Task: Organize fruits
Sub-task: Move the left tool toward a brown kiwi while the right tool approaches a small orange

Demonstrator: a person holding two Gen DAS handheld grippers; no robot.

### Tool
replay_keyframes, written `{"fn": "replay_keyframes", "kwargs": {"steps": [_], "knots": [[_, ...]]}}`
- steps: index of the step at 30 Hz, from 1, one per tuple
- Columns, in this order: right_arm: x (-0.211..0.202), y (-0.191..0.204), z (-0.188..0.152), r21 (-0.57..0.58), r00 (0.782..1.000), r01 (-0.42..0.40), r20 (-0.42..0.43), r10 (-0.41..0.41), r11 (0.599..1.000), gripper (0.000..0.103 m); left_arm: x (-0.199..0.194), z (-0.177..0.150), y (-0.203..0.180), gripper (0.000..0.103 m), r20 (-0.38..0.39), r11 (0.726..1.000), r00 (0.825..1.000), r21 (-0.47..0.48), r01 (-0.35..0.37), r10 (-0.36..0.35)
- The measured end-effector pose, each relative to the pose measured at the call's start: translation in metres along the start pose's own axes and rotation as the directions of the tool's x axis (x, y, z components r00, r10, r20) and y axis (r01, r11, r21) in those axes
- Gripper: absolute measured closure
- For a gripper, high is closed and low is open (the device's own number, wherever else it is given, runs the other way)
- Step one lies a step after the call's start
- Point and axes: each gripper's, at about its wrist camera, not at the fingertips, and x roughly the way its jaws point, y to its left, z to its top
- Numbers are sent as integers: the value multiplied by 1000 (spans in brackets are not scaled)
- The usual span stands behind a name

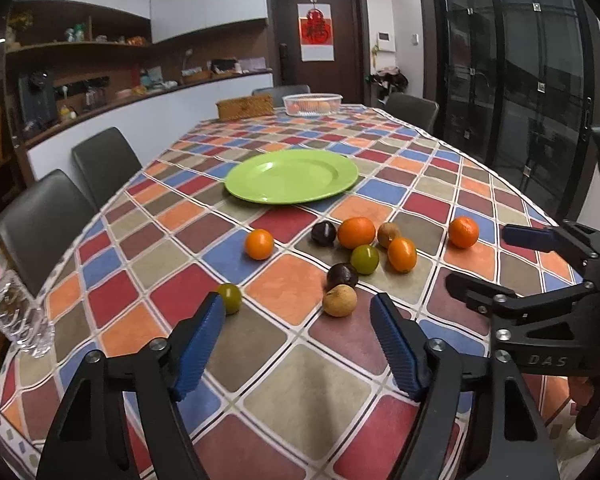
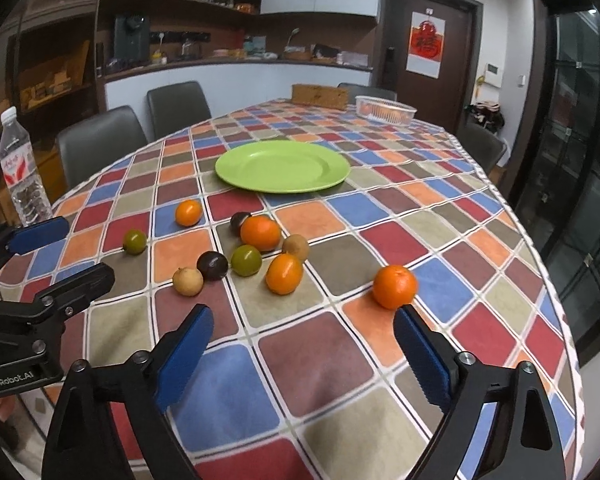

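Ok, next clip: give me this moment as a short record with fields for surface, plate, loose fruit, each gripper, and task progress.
surface: table with checkered cloth
plate: green plate, nothing on it
loose fruit: ten pieces on the cloth in front of the plate; lone orange apart at right, green fruit apart at left
left gripper: open, holding nothing
right gripper: open, holding nothing
progress: no fruit on the plate yet

Ahead of both pairs of spread jaws the worktop (image 2: 340, 360) lies bare up to the scattered fruit cluster (image 2: 256, 256) (ten pieces, some touching); beyond it, open cloth reaches the green plate (image 2: 282, 166). A water bottle (image 2: 20, 168) stands far left.
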Motion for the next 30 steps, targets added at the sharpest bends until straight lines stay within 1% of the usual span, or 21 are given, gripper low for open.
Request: {"fn": "replay_keyframes", "kwargs": {"steps": [5,8,11,17,19,23,25,27,30], "knots": [[18,-1,4,18,999,-21,-48,21,1000,22,19,3,-5,37,-48,999,998,25,41,-40],[27,0,4,8,998,-17,-68,17,1000,25,33,1,-10,43,-91,996,994,52,70,-65],[35,1,5,-9,996,-19,-91,18,1000,31,43,0,-12,46,-123,994,989,56,93,-85],[50,0,6,-3,990,-49,-132,48,999,41,59,1,-11,56,-172,991,978,30,127,-120],[55,0,6,6,987,-65,-146,65,998,46,64,2,-9,56,-182,991,975,20,133,-127],[64,0,10,16,984,-76,-158,77,997,50,73,3,-7,62,-203,990,970,3,139,-135],[68,1,12,15,984,-79,-162,80,997,53,77,2,-5,63,-214,989,966,-7,146,-144],[71,1,14,16,983,-82,-165,84,996,54,79,3,-4,63,-218,987,963,-16,157,-157],[76,1,16,23,981,-87,-171,89,996,57,82,4,-4,64,-220,986,962,-18,164,-164]]}}
